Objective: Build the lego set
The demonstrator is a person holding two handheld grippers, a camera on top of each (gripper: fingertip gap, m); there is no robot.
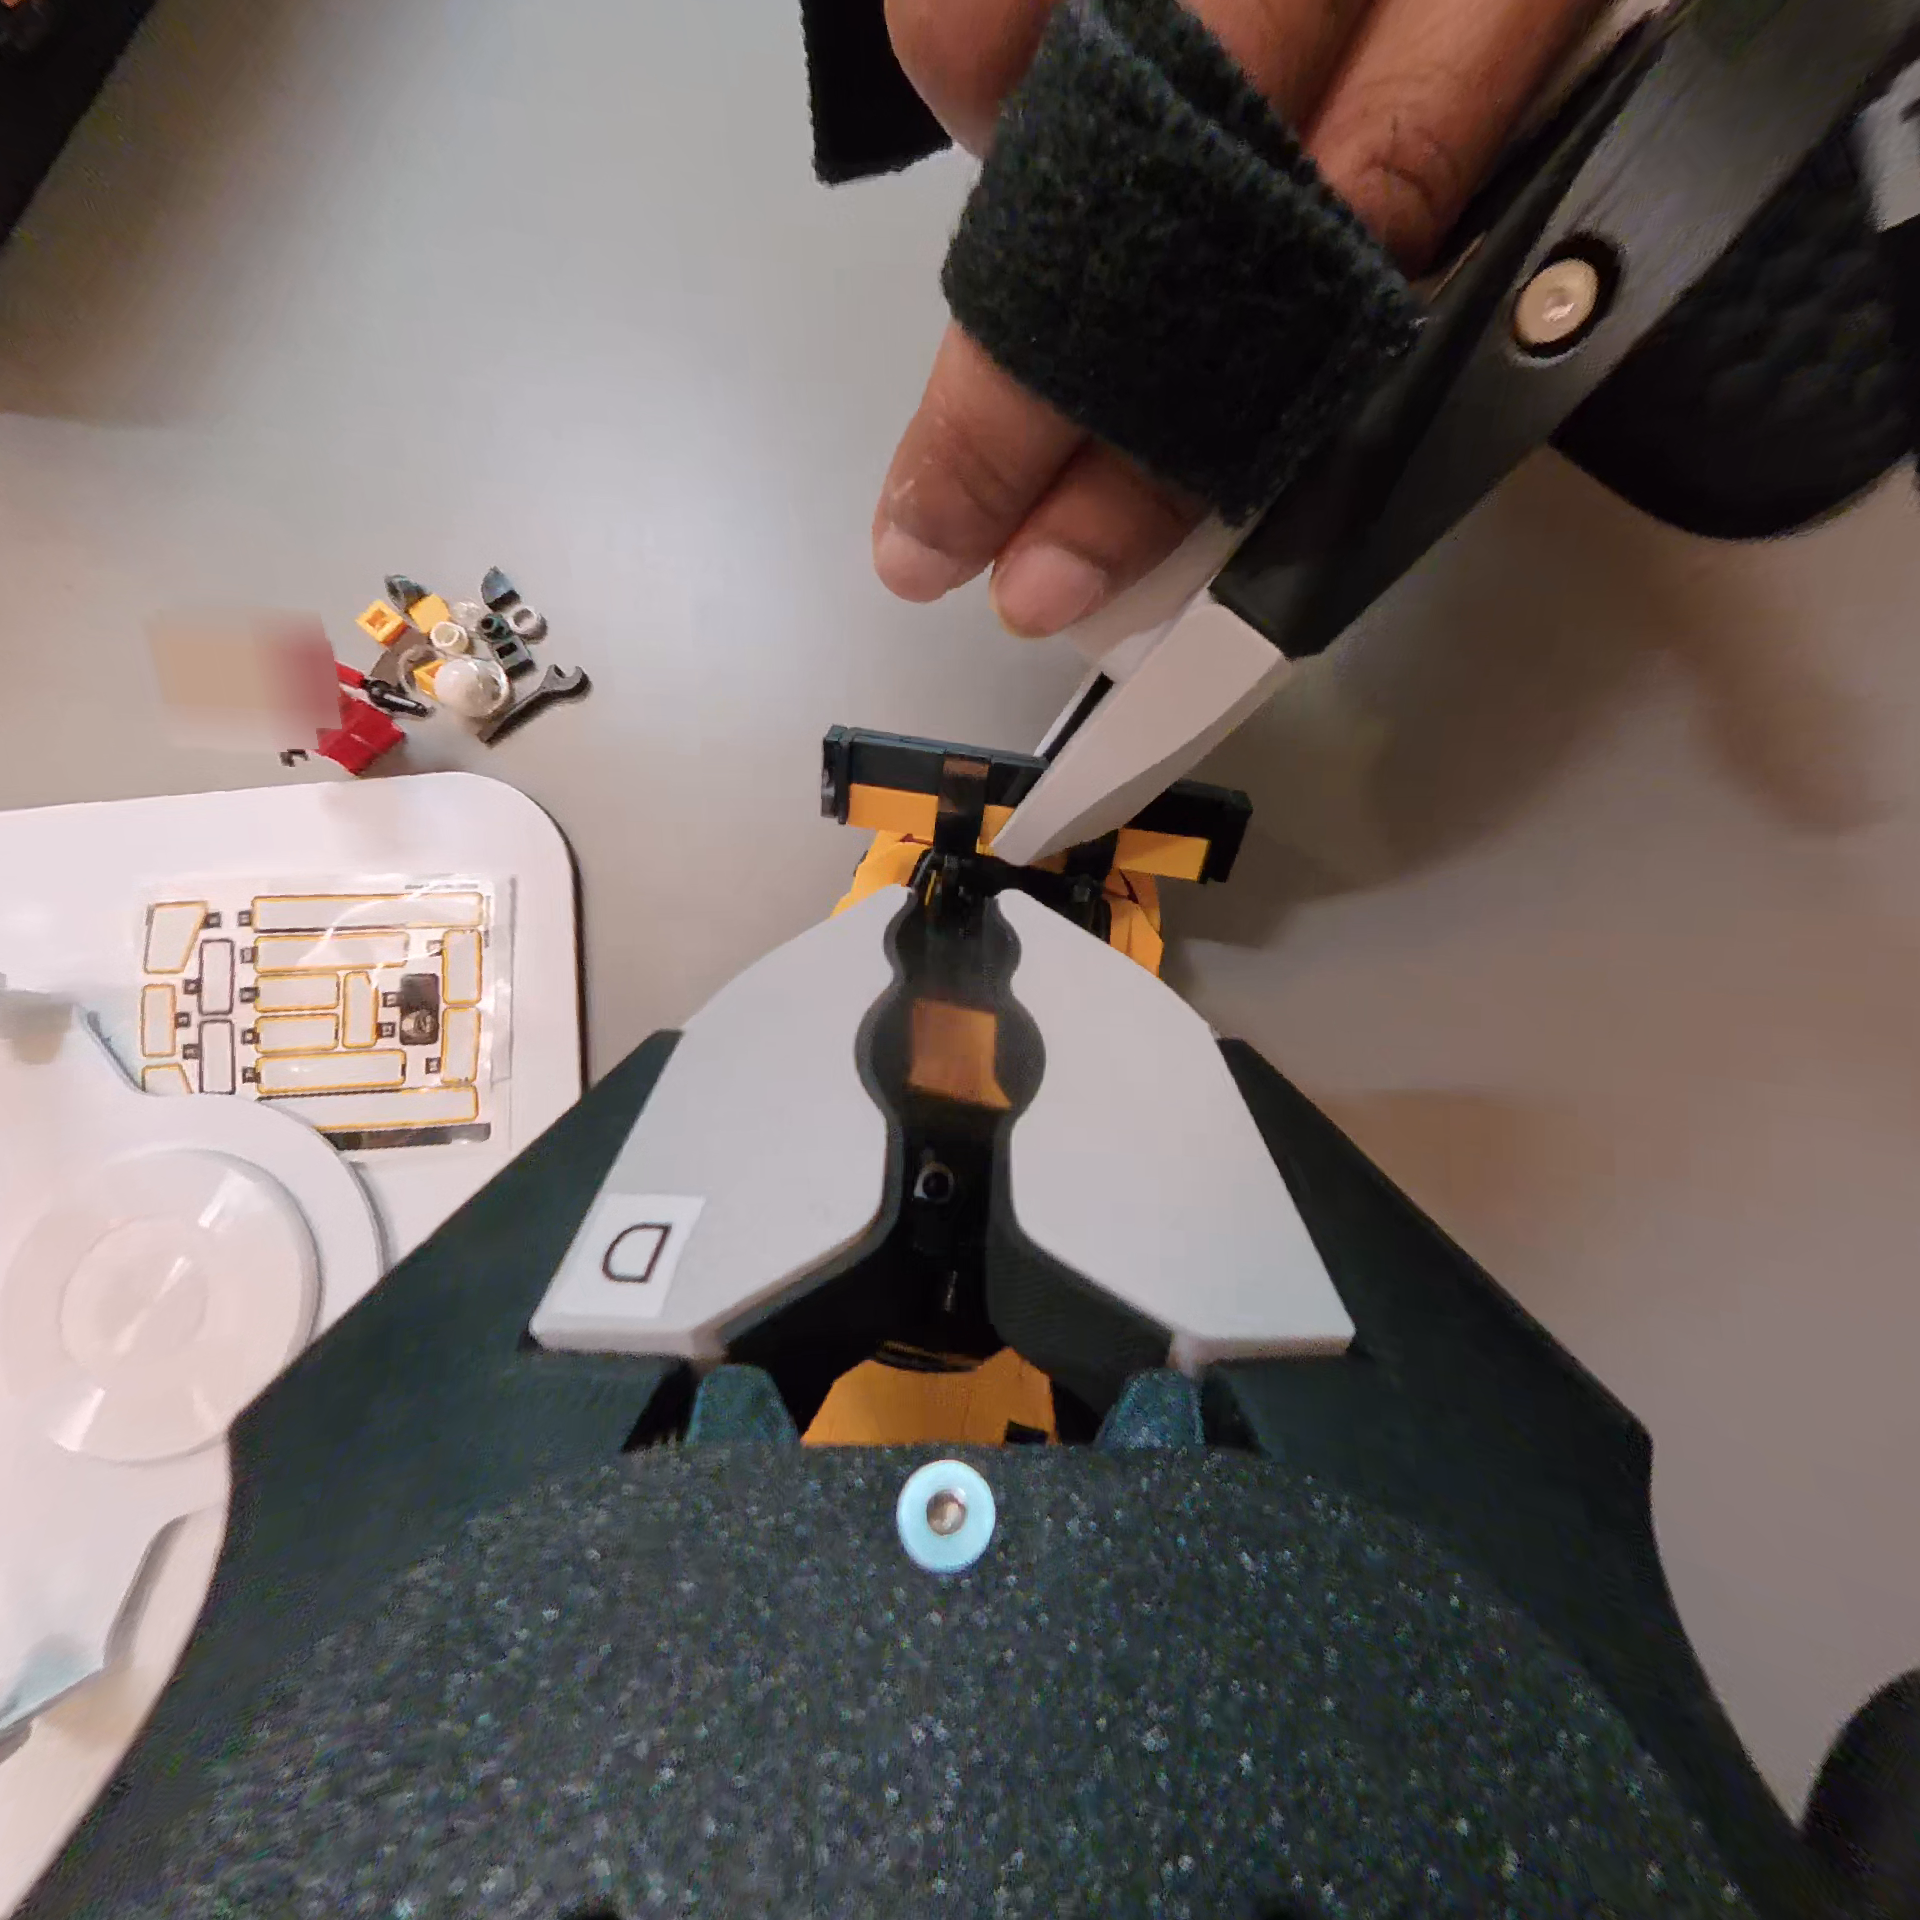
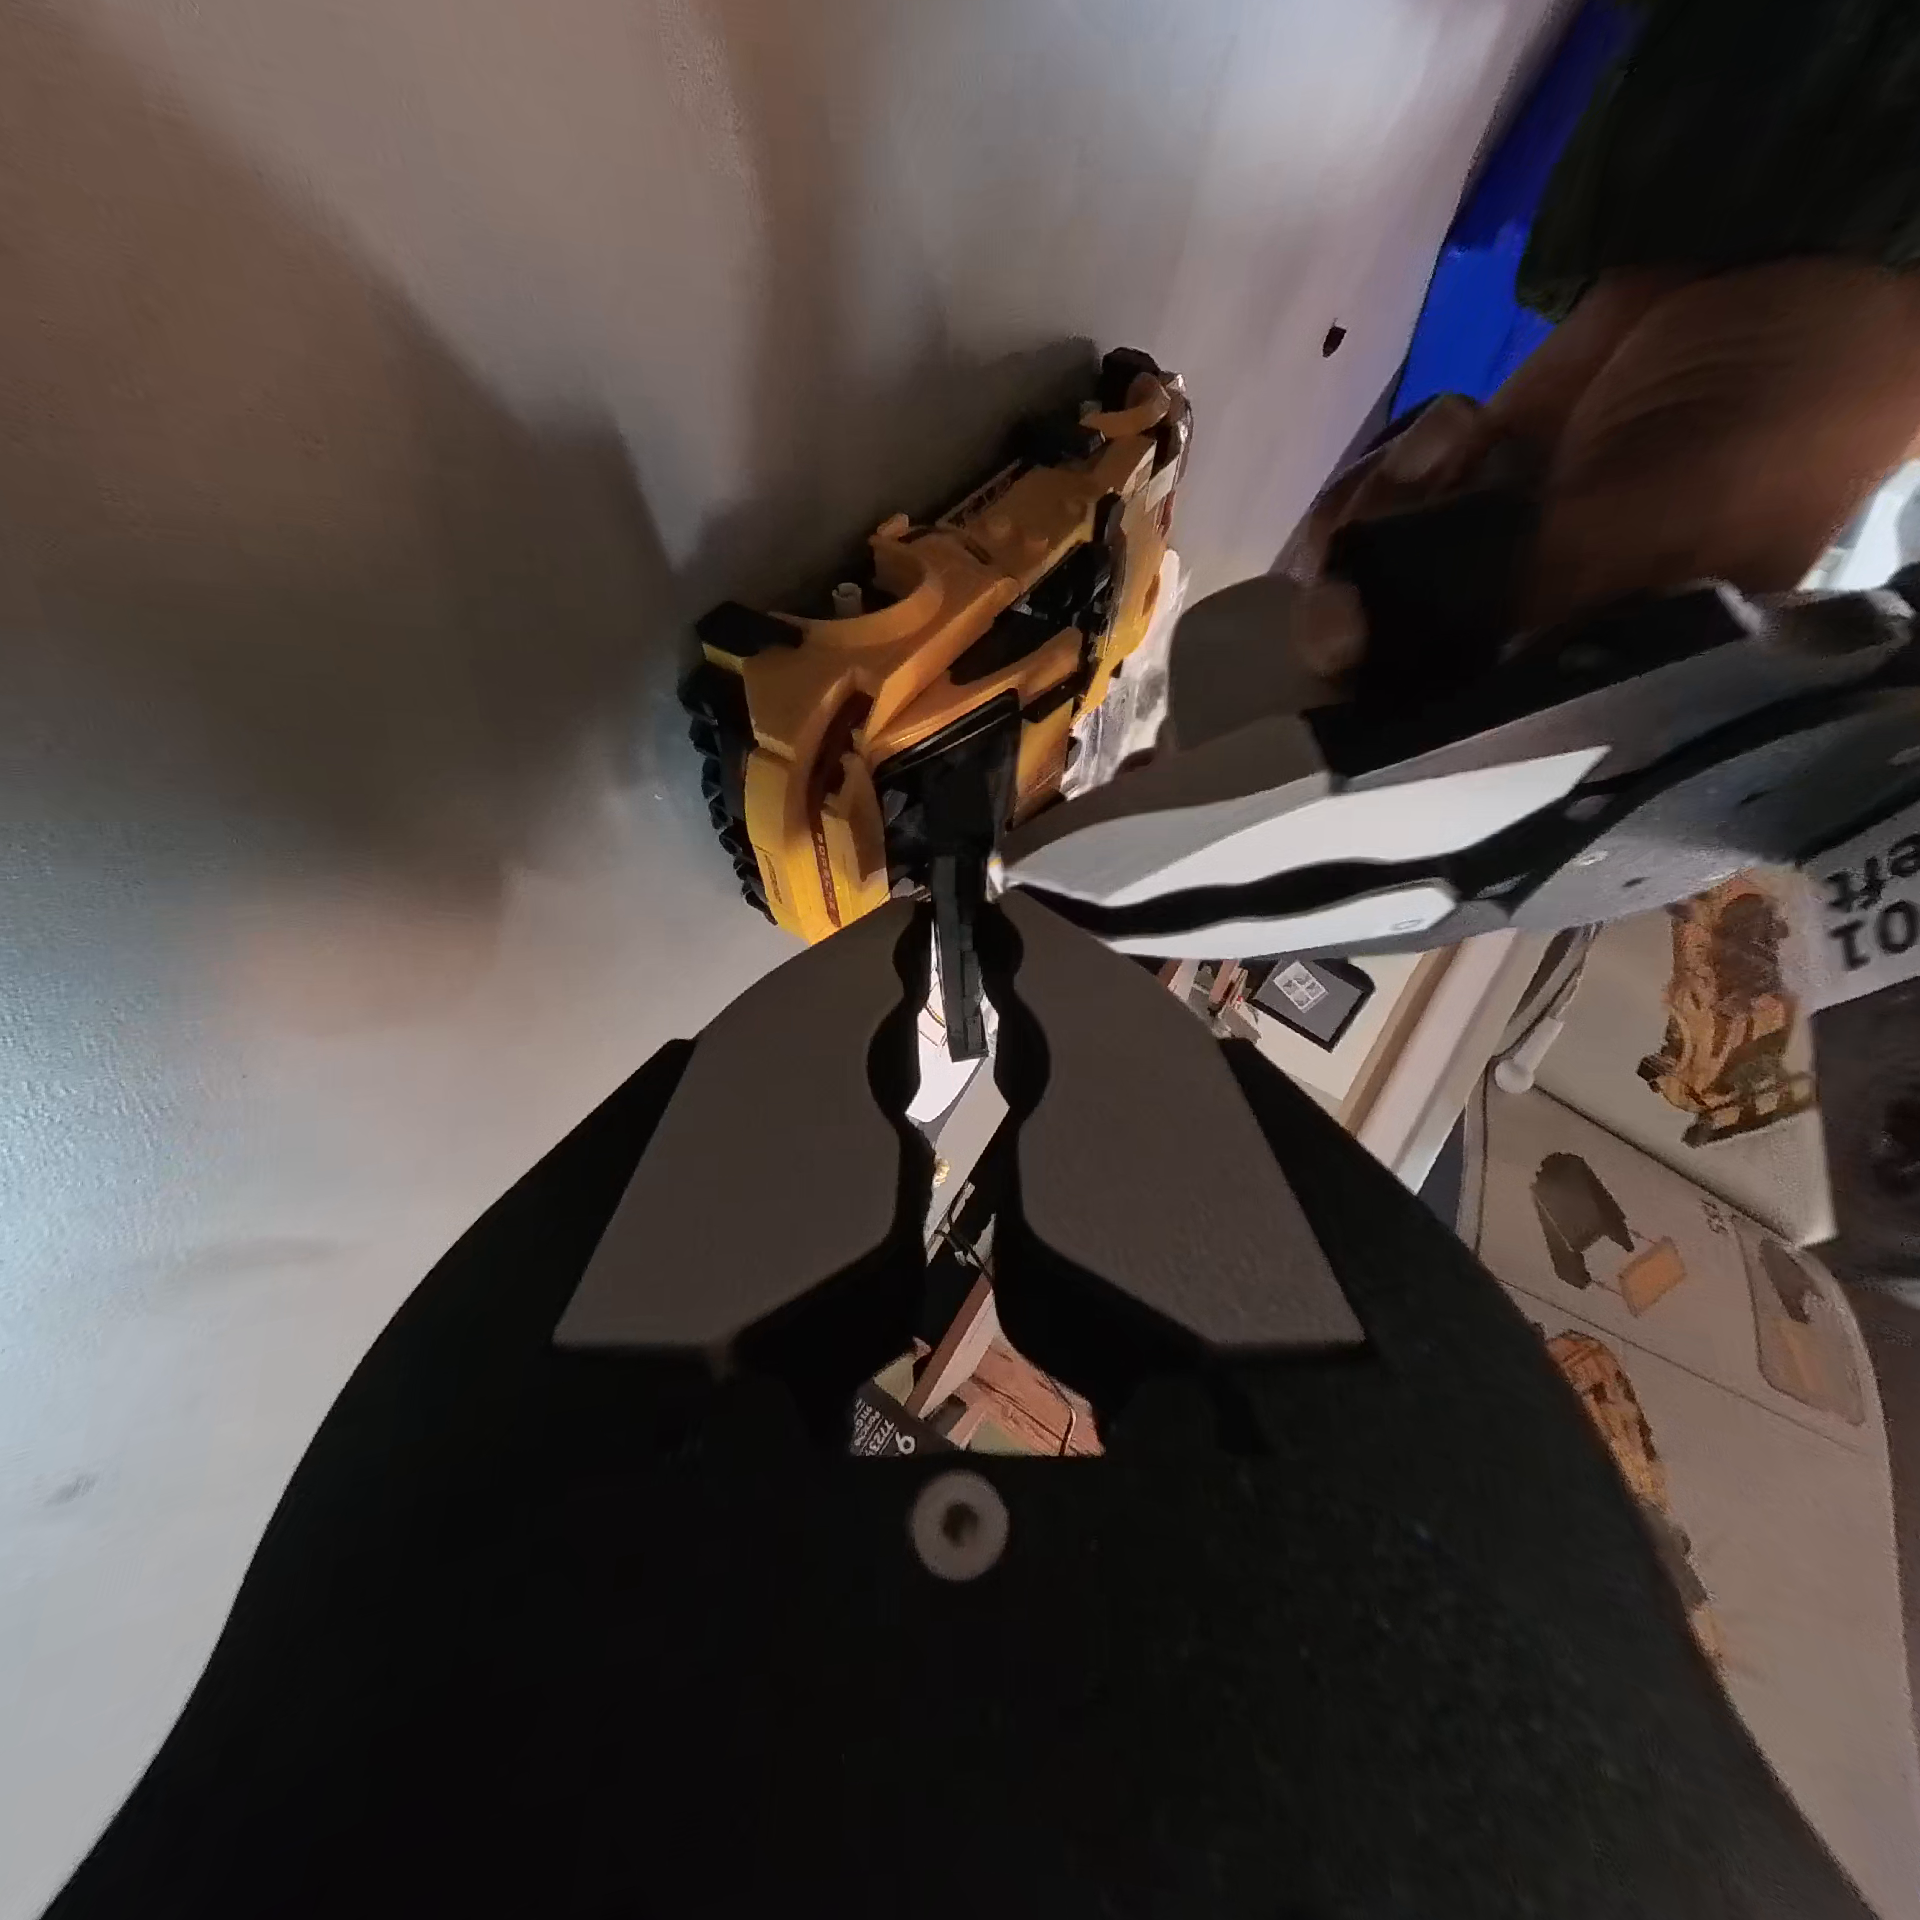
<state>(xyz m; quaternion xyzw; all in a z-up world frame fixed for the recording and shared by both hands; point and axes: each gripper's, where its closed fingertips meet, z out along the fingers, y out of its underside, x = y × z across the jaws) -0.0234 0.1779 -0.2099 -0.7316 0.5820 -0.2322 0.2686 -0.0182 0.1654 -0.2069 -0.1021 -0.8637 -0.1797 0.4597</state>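
Much of the model car sits behind gripper fingers, and the edges cut off the rest.

In the left wrist view the left gripper (image 1: 951,914) covers most of the yellow car (image 1: 1143,894), leaving only its black rear wing (image 1: 904,758) and slivers of yellow in sight; whether the fingers (image 1: 790,1091) pinch a part there cannot be told. At 9 o'clock a blurred patch hides something beside the small loose pieces (image 1: 457,655), too tiny to identify. The white tray (image 1: 540,831) runs off the left edge. In the right wrist view the booklet (image 2: 1662,1299) at 4 o'clock is cut off and blurred.
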